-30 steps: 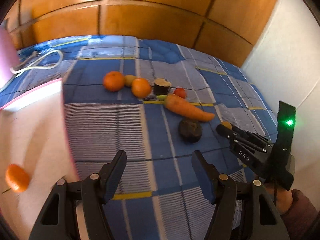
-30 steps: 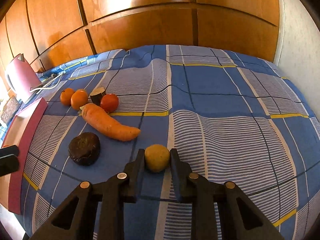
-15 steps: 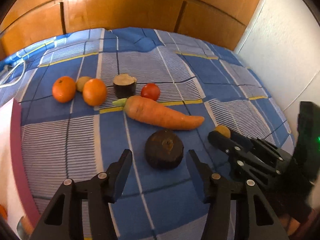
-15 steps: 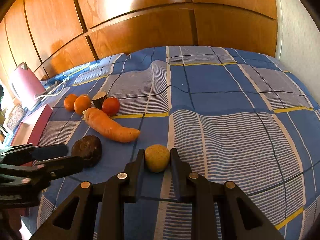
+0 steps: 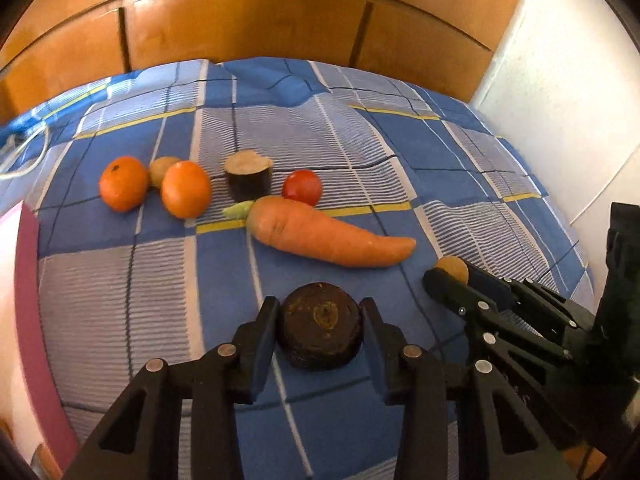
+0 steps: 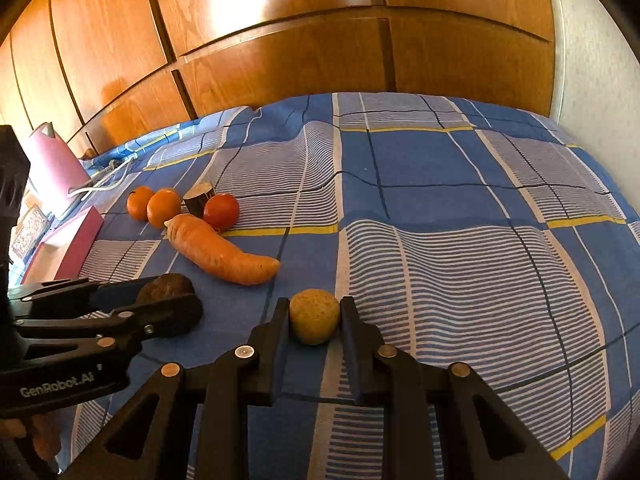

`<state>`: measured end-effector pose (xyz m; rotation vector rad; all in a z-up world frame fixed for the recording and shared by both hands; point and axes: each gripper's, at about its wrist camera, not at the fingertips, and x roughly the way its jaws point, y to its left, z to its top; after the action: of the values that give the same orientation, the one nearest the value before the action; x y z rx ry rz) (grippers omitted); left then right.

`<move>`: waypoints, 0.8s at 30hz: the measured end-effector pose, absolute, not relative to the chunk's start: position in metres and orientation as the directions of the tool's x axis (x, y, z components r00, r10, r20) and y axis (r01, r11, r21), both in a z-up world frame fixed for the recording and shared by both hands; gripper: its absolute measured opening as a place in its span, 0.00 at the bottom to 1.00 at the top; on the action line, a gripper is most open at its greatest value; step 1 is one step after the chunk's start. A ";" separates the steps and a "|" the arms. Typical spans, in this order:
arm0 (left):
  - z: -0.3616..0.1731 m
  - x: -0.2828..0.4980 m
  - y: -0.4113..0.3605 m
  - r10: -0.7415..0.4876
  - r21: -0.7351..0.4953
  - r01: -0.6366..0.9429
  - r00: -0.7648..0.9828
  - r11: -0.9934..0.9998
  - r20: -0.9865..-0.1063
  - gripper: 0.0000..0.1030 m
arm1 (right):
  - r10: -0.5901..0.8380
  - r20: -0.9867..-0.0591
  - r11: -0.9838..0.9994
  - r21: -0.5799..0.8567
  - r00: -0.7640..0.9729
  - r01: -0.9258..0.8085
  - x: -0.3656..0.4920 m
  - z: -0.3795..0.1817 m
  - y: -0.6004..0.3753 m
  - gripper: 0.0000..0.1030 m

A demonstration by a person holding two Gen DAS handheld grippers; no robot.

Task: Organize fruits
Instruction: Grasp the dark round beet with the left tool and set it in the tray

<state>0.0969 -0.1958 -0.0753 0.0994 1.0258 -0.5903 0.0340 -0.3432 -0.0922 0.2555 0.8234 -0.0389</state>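
Observation:
My left gripper (image 5: 320, 322) stands around a dark brown round fruit (image 5: 320, 330) on the blue checked cloth (image 5: 120, 292), its fingers touching or nearly touching both sides. It also shows in the right wrist view (image 6: 160, 300). My right gripper (image 6: 314, 320) is shut on a small yellow-brown round fruit (image 6: 315, 316) resting on the cloth; it also shows in the left wrist view (image 5: 452, 270). A big carrot (image 5: 328, 234), a tomato (image 5: 302, 187), a cut dark stub (image 5: 248, 178), two oranges (image 5: 186, 189) (image 5: 123, 183) and a small brownish fruit (image 5: 161, 169) lie behind.
A pink-rimmed tray (image 5: 28, 304) lies at the left edge. A pink kettle (image 6: 54, 164) with a white cord (image 6: 104, 184) stands far left. Wooden panels (image 6: 280, 48) rise behind and a white wall (image 5: 560, 80) stands to the right.
My left gripper has swung from the tray to the right and forward, and its jaws have narrowed around the dark brown fruit. The right gripper has stayed shut on the yellow-brown fruit.

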 end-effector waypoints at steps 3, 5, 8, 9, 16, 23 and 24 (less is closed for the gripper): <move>-0.071 0.090 -0.186 -0.418 -0.197 0.496 0.386 0.846 -0.822 0.39 | 0.058 -0.731 0.970 0.202 0.680 0.134 0.034 -0.092 -0.342 0.24; -0.064 0.084 -0.177 -0.426 -0.208 0.487 0.394 0.848 -0.815 0.39 | 0.050 -0.733 0.972 0.192 0.678 0.135 0.035 -0.092 -0.340 0.24; -0.053 0.076 -0.164 -0.441 -0.224 0.477 0.409 0.850 -0.799 0.39 | 0.042 -0.735 0.974 0.180 0.677 0.135 0.035 -0.092 -0.339 0.24; -0.048 0.074 -0.160 -0.447 -0.232 0.472 0.414 0.850 -0.793 0.39 | 0.039 -0.735 0.975 0.176 0.677 0.135 0.035 -0.092 -0.339 0.24; -0.009 0.062 -0.103 -0.424 -0.235 0.386 0.532 0.892 -0.733 0.39 | 0.024 -0.738 0.979 0.155 0.674 0.135 0.035 -0.092 -0.336 0.24; -0.012 0.071 -0.022 -0.238 -0.177 0.160 0.607 0.971 -0.758 0.40 | 0.008 -0.741 0.982 0.134 0.671 0.136 0.036 -0.091 -0.334 0.24; -0.017 0.073 -0.011 -0.200 -0.163 0.117 0.605 0.980 -0.771 0.40 | 0.005 -0.742 0.982 0.130 0.671 0.136 0.037 -0.091 -0.333 0.24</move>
<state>0.0730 -0.0113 -0.0173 -0.0989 0.9029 -0.1839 0.0366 -0.3335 -0.0912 0.1802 0.8335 -0.0741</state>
